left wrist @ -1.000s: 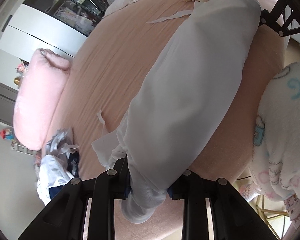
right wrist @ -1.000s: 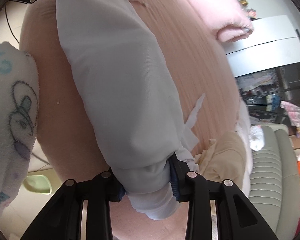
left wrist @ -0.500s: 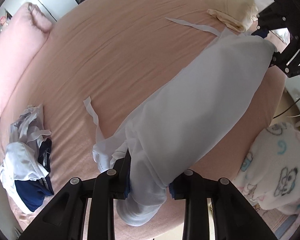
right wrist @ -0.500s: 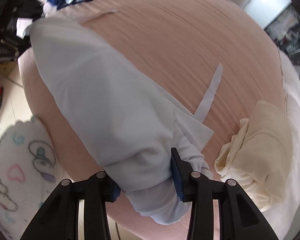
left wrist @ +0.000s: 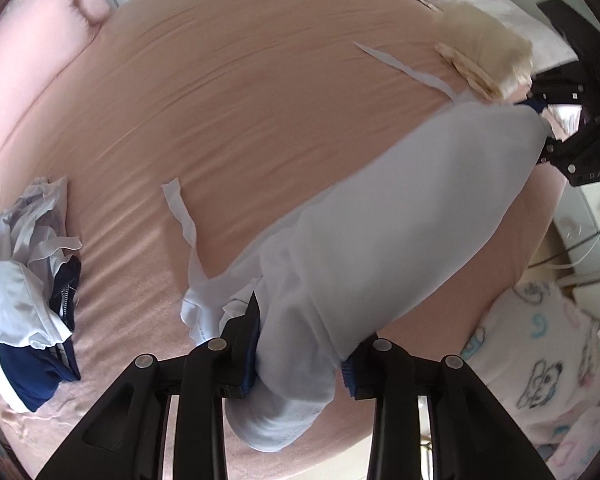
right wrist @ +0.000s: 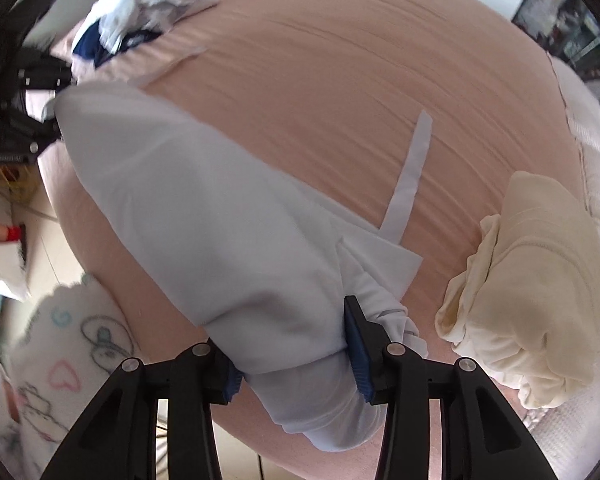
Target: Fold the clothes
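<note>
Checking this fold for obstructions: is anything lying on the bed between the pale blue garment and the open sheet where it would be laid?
Nothing visible does. The pale blue garment is bunched between the jaws of both grippers over bare pink sheet. The cream garment and the white and navy pile lie off to either side, clear of it.

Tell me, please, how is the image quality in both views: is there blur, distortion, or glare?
Left wrist view: strong fisheye bending with a dark round border; the pale blue garment is slightly smeared, the pink bed sheet evenly daylit, no glare. Right wrist view: the same curvature; the pile of clothes at the top is clearly motion-blurred, the cream garment sharper.
</note>
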`<control>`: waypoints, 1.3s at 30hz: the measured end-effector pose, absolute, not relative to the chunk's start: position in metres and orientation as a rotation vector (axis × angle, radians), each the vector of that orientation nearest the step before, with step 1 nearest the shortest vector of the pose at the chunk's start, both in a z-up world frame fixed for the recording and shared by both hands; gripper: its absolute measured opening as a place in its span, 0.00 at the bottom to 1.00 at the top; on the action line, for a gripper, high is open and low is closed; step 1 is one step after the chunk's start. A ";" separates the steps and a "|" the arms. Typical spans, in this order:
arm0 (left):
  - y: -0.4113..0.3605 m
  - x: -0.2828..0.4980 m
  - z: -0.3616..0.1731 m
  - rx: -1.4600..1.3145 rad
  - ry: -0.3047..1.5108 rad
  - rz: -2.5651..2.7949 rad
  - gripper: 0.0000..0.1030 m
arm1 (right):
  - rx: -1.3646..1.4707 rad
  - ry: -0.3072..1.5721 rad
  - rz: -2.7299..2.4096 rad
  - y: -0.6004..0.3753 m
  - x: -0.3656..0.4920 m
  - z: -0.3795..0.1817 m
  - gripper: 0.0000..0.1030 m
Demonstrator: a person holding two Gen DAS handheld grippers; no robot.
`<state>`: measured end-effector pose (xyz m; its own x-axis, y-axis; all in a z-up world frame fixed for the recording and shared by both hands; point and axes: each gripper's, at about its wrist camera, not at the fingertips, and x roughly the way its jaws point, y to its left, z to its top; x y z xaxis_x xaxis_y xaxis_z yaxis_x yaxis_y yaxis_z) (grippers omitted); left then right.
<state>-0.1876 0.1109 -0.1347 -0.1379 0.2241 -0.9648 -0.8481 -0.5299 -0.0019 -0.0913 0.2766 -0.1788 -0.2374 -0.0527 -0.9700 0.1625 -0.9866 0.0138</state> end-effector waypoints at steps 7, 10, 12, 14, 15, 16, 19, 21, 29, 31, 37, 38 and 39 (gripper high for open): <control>0.109 -0.239 -0.135 -1.484 0.488 1.805 0.36 | 1.838 -0.111 -2.469 0.302 -0.111 -0.175 0.42; 0.105 -0.252 -0.140 -1.522 0.385 1.813 0.36 | 1.813 -0.135 -2.523 0.304 -0.115 -0.174 0.42; 0.102 -0.262 -0.144 -1.555 0.298 1.814 0.36 | 1.806 -0.205 -2.545 0.310 -0.118 -0.176 0.42; 0.097 -0.270 -0.148 -1.584 0.211 1.815 0.36 | 1.791 -0.277 -2.568 0.316 -0.122 -0.175 0.42; 0.094 -0.273 -0.151 -1.598 0.166 1.815 0.36 | 1.784 -0.305 -2.581 0.318 -0.123 -0.175 0.42; 0.091 -0.275 -0.154 -1.610 0.127 1.814 0.36 | 1.777 -0.332 -2.591 0.321 -0.124 -0.176 0.43; 0.082 -0.274 -0.161 -1.645 0.028 1.811 0.36 | 1.763 -0.406 -2.611 0.335 -0.120 -0.172 0.44; 0.076 -0.274 -0.166 -1.665 -0.035 1.807 0.36 | 1.755 -0.433 -2.622 0.338 -0.119 -0.169 0.44; 0.057 -0.274 -0.174 -1.664 -0.169 1.798 0.36 | 1.731 -0.531 -2.662 0.348 -0.138 -0.160 0.45; 0.056 -0.271 -0.175 -1.656 -0.177 1.797 0.36 | 1.715 -0.564 -2.665 0.353 -0.140 -0.156 0.45; 0.054 -0.267 -0.172 -1.588 -0.142 1.815 0.36 | 1.742 -0.490 -2.600 0.346 -0.147 -0.161 0.45; 0.052 -0.265 -0.170 -1.572 -0.127 1.822 0.36 | 1.739 -0.473 -2.600 0.345 -0.143 -0.161 0.45; 0.049 -0.264 -0.168 -1.557 -0.114 1.830 0.35 | 1.736 -0.455 -2.600 0.344 -0.139 -0.161 0.45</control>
